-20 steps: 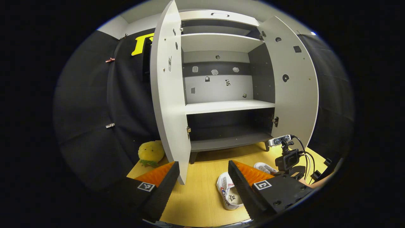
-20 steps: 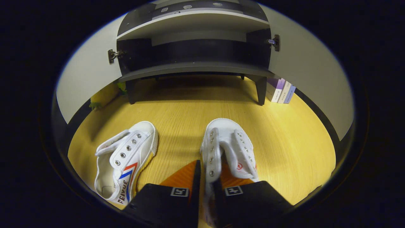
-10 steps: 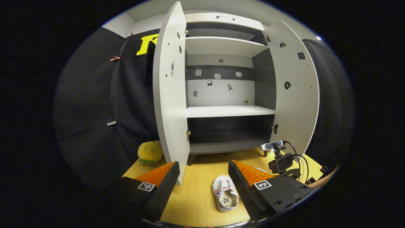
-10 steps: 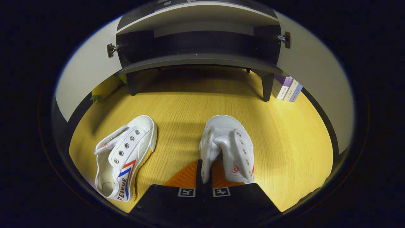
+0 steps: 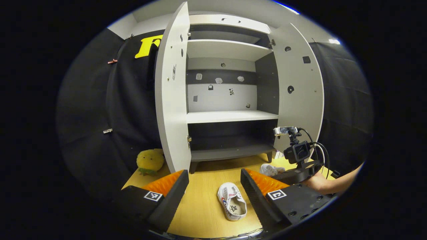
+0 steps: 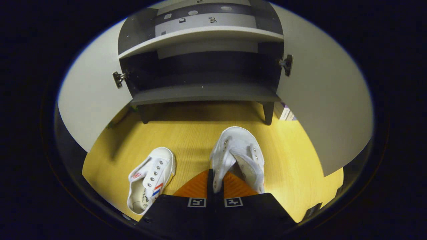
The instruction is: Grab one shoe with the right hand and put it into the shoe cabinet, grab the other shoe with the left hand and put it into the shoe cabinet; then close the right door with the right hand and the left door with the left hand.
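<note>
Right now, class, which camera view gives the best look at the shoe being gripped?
The right gripper view: the held shoe sits centre, its side pinched by the right hand-held gripper. In the left gripper view the held shoe is small, distant and partly hidden.

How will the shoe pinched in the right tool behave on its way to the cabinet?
The held shoe is gripped by one thin side wall, which looks like soft canvas, so it will probably sag and swing. It seems light, so the right tool should keep it. Its toe points at the cabinet, hanging low.
</note>
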`<state>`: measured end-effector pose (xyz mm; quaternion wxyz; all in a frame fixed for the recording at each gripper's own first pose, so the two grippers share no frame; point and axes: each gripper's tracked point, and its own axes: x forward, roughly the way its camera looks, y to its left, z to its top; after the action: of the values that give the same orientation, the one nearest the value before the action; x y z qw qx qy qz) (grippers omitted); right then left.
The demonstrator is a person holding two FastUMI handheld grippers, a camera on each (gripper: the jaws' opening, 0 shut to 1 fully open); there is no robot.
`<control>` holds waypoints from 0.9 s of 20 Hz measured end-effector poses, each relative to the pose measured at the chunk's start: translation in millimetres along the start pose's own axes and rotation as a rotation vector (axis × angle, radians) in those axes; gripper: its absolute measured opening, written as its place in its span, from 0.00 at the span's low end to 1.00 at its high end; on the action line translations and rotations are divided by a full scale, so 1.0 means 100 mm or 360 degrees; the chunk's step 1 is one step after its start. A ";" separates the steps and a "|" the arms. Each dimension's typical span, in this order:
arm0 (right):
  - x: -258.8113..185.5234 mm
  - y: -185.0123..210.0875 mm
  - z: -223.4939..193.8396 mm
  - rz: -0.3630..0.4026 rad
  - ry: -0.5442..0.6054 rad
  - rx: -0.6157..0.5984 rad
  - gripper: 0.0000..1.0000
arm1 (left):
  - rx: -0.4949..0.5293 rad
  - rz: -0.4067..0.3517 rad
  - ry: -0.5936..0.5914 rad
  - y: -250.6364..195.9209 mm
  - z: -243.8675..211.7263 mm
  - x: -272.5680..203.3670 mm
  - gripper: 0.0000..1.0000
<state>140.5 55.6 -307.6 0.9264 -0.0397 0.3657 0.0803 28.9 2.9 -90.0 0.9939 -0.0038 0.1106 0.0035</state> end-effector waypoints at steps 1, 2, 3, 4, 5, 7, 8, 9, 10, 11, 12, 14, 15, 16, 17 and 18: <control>-0.12 0.03 0.14 0.0003 -0.0045 -0.0020 0.05 | 0.0016 -0.0010 -0.0026 0.01 0.06 -0.02 0.98; -0.23 0.07 0.29 0.0009 -0.0092 -0.0042 0.05 | 0.0036 -0.0022 -0.0049 0.02 0.09 -0.04 0.98; -0.36 0.11 0.43 0.0015 -0.0136 -0.0070 0.05 | 0.0056 -0.0035 -0.0070 0.03 0.14 -0.05 0.98; -0.47 0.15 0.57 0.0017 -0.0182 -0.0095 0.05 | 0.0072 -0.0051 -0.0091 0.03 0.17 -0.07 0.98; -0.59 0.19 0.69 0.0019 -0.0227 -0.0109 0.05 | 0.0082 -0.0071 -0.0108 0.02 0.20 -0.10 0.98; -0.78 0.27 0.93 0.0032 -0.0297 -0.0093 0.05 | 0.0092 -0.0104 -0.0132 0.01 0.24 -0.15 0.98; -0.86 0.30 1.05 0.0040 -0.0333 -0.0080 0.05 | 0.0097 -0.0114 -0.0143 0.00 0.25 -0.17 0.98; -0.95 0.33 1.16 0.0052 -0.0368 -0.0073 0.05 | 0.0105 -0.0121 -0.0151 0.00 0.27 -0.20 0.98; -1.05 0.37 1.32 0.0082 -0.0429 -0.0055 0.05 | 0.0115 -0.0122 -0.0152 0.01 0.28 -0.23 0.98; -1.16 0.45 1.45 0.0115 -0.0487 -0.0051 0.05 | 0.0118 -0.0118 -0.0168 0.03 0.33 -0.26 0.98; -1.22 0.47 1.55 0.0129 -0.0498 -0.0058 0.05 | 0.0115 -0.0120 -0.0190 0.04 0.39 -0.29 1.00; -1.30 0.49 1.77 0.0131 -0.0527 -0.0101 0.05 | 0.0116 -0.0122 -0.0215 0.05 0.47 -0.31 0.98; -1.33 0.51 1.90 0.0133 -0.0550 -0.0123 0.05 | 0.0113 -0.0115 -0.0222 0.07 0.51 -0.30 0.98; -1.34 0.52 2.04 0.0136 -0.0569 -0.0139 0.05 | 0.0104 -0.0098 -0.0241 0.10 0.54 -0.31 0.97; -1.34 0.52 2.18 0.0143 -0.0588 -0.0145 0.05 | 0.0091 -0.0076 -0.0259 0.15 0.58 -0.31 0.97; -1.33 0.54 2.32 0.0151 -0.0610 -0.0147 0.05 | 0.0082 -0.0059 -0.0273 0.18 0.60 -0.31 0.97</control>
<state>190.7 123.0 -48.4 0.9714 -0.0487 0.1801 0.1467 12.1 21.2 -24.7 0.9993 0.0200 0.0251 -0.0176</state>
